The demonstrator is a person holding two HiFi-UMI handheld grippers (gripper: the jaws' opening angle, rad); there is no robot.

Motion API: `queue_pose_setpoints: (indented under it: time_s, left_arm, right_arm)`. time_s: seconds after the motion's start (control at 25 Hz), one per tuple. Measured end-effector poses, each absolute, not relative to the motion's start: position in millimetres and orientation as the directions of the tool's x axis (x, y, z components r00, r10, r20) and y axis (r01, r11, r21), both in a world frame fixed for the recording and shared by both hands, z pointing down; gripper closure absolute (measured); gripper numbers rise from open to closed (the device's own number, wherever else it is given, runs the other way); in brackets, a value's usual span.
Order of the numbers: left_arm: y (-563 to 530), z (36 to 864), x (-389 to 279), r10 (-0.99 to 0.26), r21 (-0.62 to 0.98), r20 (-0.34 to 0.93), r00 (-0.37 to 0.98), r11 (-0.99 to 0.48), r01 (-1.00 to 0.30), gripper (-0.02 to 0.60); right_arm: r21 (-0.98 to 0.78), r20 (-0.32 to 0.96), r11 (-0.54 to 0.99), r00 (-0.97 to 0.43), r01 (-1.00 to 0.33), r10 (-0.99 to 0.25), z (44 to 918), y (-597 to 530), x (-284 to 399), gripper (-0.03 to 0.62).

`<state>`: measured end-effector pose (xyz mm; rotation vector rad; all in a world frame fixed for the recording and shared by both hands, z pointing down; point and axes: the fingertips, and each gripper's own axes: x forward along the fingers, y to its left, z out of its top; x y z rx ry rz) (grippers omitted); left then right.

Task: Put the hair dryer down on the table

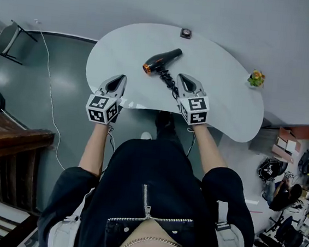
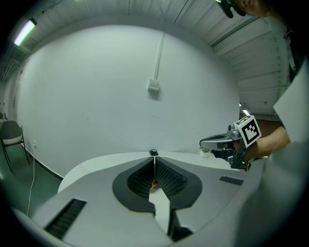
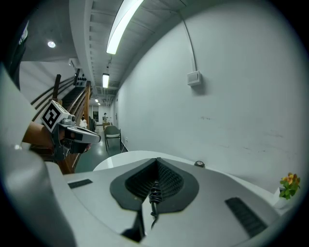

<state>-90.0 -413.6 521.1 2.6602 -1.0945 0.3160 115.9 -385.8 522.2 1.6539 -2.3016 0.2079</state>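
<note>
The black hair dryer (image 1: 162, 61) lies on its side on the white table (image 1: 223, 94), orange nozzle toward the left. Its coiled cord (image 1: 169, 83) trails toward the near edge. My left gripper (image 1: 119, 78) hovers at the near edge, left of the dryer, jaws shut and empty (image 2: 153, 158); an orange bit of the hair dryer (image 2: 153, 183) shows through the slit behind its tips. My right gripper (image 1: 181, 77) sits just right of the cord, jaws shut (image 3: 157, 160), and the cord (image 3: 154, 195) is visible through the slit under them.
A small round dark object (image 1: 186, 33) rests at the table's far edge by the wall. A little potted plant (image 1: 256, 78) stands at the right end. A chair (image 1: 9, 39) is far left, with a wooden railing (image 1: 9, 143) at the near left.
</note>
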Motion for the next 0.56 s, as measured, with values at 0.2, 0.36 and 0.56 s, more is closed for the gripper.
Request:
queue_pose_setpoints:
  time_s: [0.2,0.36,0.56]
  left_arm:
    - [-410.9,525.1,-90.2,-0.657,0.150,0.296,0.694,-0.685,-0.713,0.557]
    - [-411.6,527.7,-90.9,-0.654,0.151,0.304,0.693,-0.685,-0.713,0.557]
    - [-412.2,527.4,-92.0,-0.655,0.155,0.302,0.693,-0.683,-0.714,0.557]
  right_arm:
    - [0.052,0.330,0.328,-0.294,-0.943,-0.897,525.6,-383.1,116.4,0.591]
    - [0.046,0.333,0.325,-0.292,-0.945,-0.896,527.8,-384.9,119.0,0.591]
    - [0.039,0.330,0.324,-0.294,-0.945,-0.897,526.5,-386.5,118.6,0.591]
